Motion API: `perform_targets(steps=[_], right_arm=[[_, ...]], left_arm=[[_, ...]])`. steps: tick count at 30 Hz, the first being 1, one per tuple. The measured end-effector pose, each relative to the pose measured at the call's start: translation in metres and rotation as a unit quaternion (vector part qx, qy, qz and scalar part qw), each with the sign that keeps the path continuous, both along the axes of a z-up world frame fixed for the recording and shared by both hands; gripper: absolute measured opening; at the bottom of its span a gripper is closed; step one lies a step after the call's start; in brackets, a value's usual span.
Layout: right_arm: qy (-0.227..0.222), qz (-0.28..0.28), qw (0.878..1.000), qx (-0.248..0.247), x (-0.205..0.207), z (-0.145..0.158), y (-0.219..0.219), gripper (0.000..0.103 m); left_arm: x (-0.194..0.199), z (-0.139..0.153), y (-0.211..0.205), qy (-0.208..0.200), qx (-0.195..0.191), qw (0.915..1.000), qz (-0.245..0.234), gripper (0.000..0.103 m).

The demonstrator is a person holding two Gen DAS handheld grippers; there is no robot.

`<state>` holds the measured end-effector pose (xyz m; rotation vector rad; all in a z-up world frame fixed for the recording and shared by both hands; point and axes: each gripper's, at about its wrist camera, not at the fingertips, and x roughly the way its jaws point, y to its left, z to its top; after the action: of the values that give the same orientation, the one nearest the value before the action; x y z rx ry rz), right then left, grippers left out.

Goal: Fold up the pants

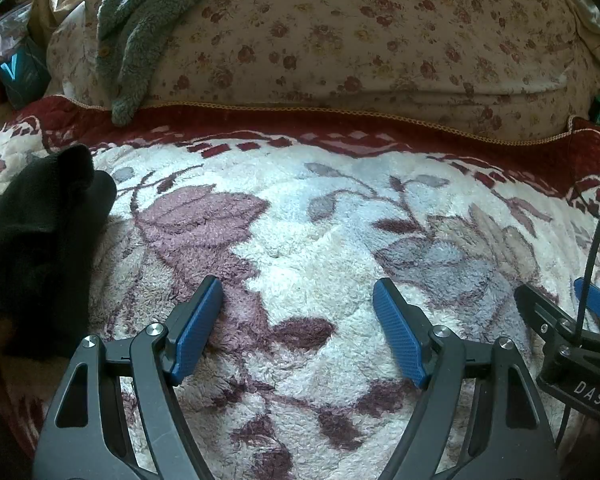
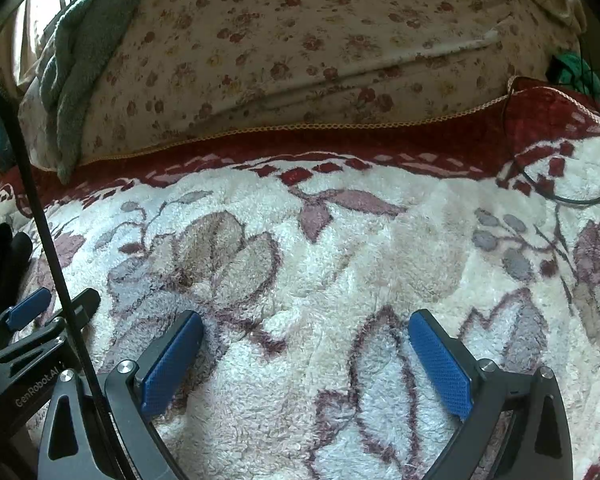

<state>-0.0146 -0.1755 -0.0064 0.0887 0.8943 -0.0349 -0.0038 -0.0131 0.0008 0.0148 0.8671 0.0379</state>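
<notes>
Black pants (image 1: 40, 236) lie bunched at the left edge of the left wrist view, on a fluffy white blanket with maroon flowers (image 1: 300, 240). A small part of them shows at the far left of the right wrist view (image 2: 0, 256). My left gripper (image 1: 298, 292) is open and empty, low over the blanket, to the right of the pants. My right gripper (image 2: 306, 324) is open and empty over the blanket, further right. Each gripper shows at the edge of the other's view, the right one (image 1: 572, 320) and the left one (image 2: 40, 320).
A floral pillow (image 1: 360, 40) lies behind the blanket's red border (image 1: 300, 124). A grey-green fleece garment (image 1: 140, 20) drapes over its left side. A black cable (image 2: 560, 196) loops on the blanket at the right. Another cable (image 2: 48, 240) hangs at the left.
</notes>
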Motion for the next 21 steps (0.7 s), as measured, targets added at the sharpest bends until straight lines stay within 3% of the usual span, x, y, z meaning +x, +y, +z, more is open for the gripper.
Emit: perform_targets(steps=[21], right_arm=[[0.001,0.001,1.000,0.004,-0.001,-0.001,-0.002,0.102]], left_arm=[[0.000,-0.001,0.010,-0.001,-0.002,1.0000,0.001,0.079]])
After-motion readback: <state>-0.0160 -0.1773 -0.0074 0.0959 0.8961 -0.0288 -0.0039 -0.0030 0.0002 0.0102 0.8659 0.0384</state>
